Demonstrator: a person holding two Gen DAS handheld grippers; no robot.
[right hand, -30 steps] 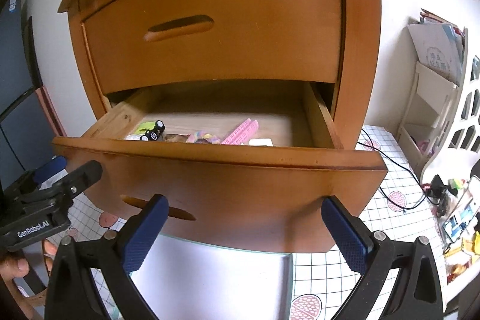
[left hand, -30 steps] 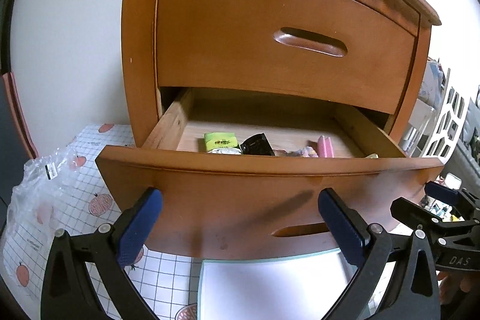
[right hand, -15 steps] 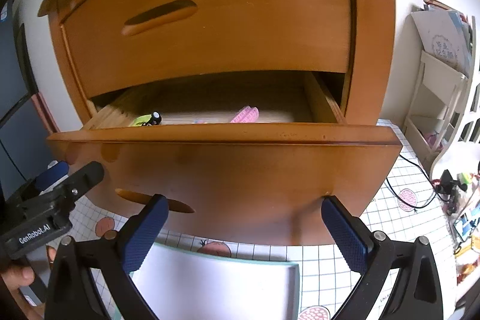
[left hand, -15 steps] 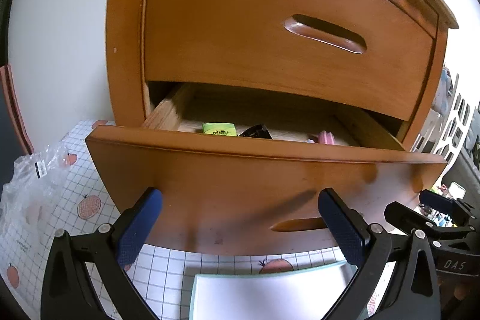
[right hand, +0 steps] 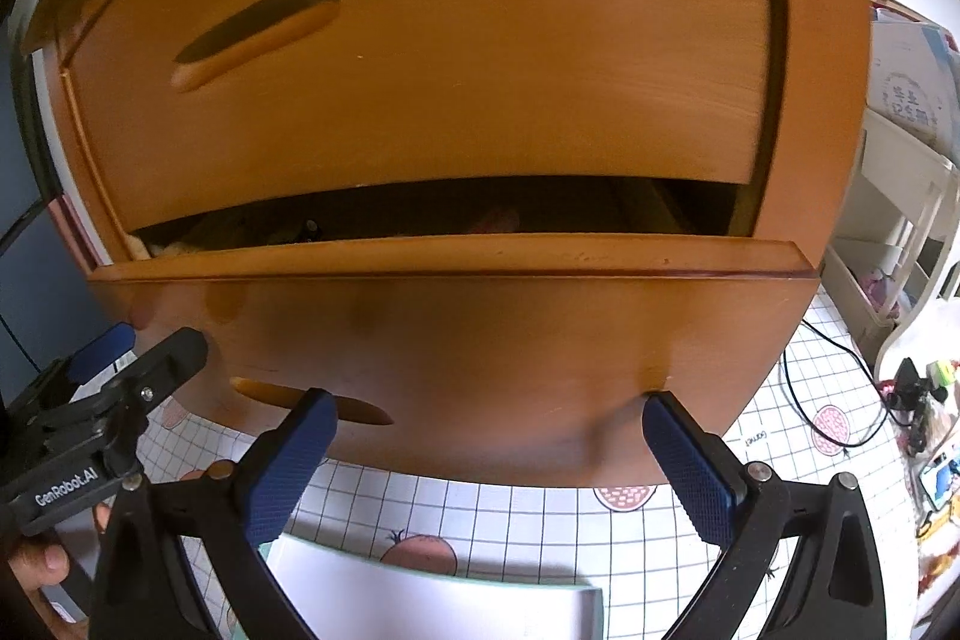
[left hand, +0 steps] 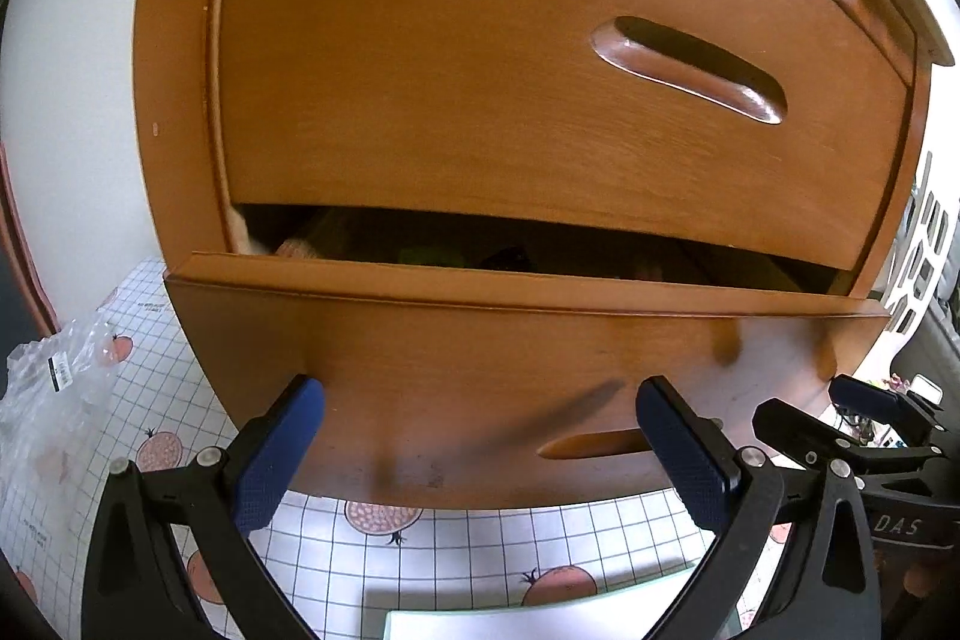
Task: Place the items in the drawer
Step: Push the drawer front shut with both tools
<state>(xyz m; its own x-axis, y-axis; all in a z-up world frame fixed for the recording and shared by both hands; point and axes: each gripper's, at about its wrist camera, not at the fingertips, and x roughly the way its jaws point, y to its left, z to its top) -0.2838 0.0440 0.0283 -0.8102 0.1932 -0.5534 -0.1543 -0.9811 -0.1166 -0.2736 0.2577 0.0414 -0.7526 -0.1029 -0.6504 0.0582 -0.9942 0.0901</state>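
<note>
The wooden cabinet's lower drawer point(left hand: 516, 370) point(right hand: 456, 340) stands only a narrow slit out. Small items inside are dim shapes in the dark gap: a green pack point(left hand: 429, 256) and something pink point(right hand: 495, 220). My left gripper point(left hand: 480, 394) is open, both blue fingertips against the drawer front, one on each side of its middle. My right gripper point(right hand: 489, 409) is open too, fingertips pressed on the same front near the handle slot point(right hand: 312, 400). Neither holds anything. The upper drawer point(left hand: 540, 70) is closed.
A white tray with a pale green rim point(right hand: 432, 604) lies on the gridded, fruit-print tablecloth point(left hand: 180, 400) below the grippers. A crumpled clear plastic bag point(left hand: 54, 400) is at left. A white rack point(right hand: 900, 220), cables and clutter are to the right. A hand point(right hand: 36, 562) holds the left gripper.
Both grippers have moved forward against the drawer front, and the drawer has slid from well open to nearly closed. The items inside have dropped out of clear view.
</note>
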